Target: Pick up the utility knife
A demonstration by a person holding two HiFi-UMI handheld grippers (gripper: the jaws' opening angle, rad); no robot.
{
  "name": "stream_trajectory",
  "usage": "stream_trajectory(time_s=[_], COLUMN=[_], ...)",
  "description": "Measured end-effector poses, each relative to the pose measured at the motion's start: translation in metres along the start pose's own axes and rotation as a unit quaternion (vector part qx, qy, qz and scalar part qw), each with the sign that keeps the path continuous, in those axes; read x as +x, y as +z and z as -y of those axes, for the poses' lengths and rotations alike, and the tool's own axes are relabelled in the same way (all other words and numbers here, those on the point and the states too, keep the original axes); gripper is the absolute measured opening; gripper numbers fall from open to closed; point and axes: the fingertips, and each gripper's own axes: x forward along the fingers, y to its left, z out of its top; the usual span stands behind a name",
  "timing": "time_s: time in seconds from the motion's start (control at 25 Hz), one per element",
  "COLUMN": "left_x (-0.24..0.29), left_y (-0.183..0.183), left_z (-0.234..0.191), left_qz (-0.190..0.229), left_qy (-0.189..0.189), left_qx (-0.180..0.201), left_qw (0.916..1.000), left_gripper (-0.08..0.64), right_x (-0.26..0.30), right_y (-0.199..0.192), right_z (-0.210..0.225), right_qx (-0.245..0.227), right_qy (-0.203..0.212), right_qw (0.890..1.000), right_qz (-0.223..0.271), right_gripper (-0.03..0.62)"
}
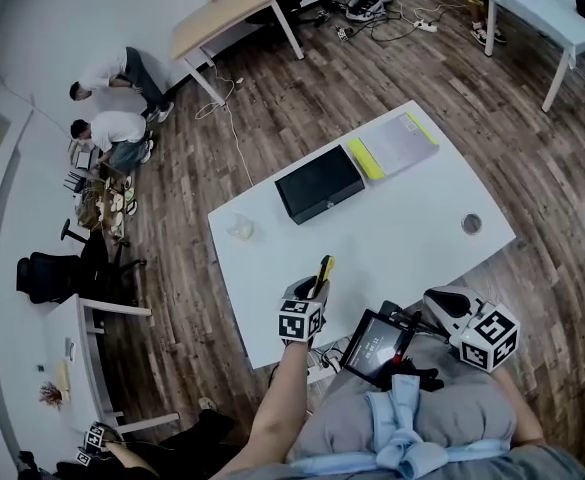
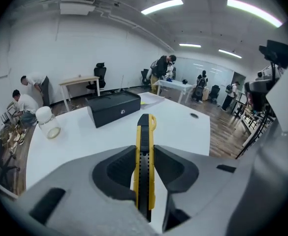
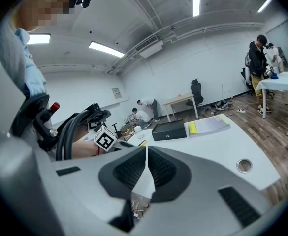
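— Holding anything?
— Left gripper (image 2: 144, 157) clamps the one utility knife (image 2: 144, 141), lower centre, above the table's (image 1: 402, 243) near edge; bare tabletop lies beyond. Right gripper (image 3: 145, 168): jaws together, empty. One black box (image 1: 319, 183), one jar (image 1: 240, 228) further up.

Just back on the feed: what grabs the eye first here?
The yellow-and-black utility knife, clamped between the left gripper's fingers at the white table's near edge. Beyond it, a flat black box lies mid-table; the right gripper hangs shut and empty off the near edge.
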Motion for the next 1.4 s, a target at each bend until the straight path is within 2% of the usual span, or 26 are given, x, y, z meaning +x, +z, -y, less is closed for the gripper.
stream_trajectory(time_s=[0.28,0.56,0.96,1.4], left_x=[-0.035,-0.073,-0.12,-0.13], left_y=[0.051,0.087,0.133,0.149], left_z=[0.043,0.073,0.101,0.117], left_qz=[0.042,0.085,0.15,0.167], left_qy=[-0.006,-0.007,-0.012,-0.018], left_qx=[0.058,0.067,0.074,0.09], left_qw=[0.9974,0.9941,0.9859,0.9816], left_gripper=[0.124,0.124,0.124,0.124], right_x=[0.002,0.008,0.002,-0.002], right_y=[0.004,0.009,0.01,0.013], right_z=[0.004,0.003,0.002,0.002], right_qx=[-0.005,-0.011,-0.015,-0.035], right_qy=[0.015,0.035,0.04,0.037], right_qw=[1.0,0.999,0.999,0.999], right_qz=[-0.002,0.001,0.004,0.01], right_gripper=[0.031,0.031,0.031,0.031])
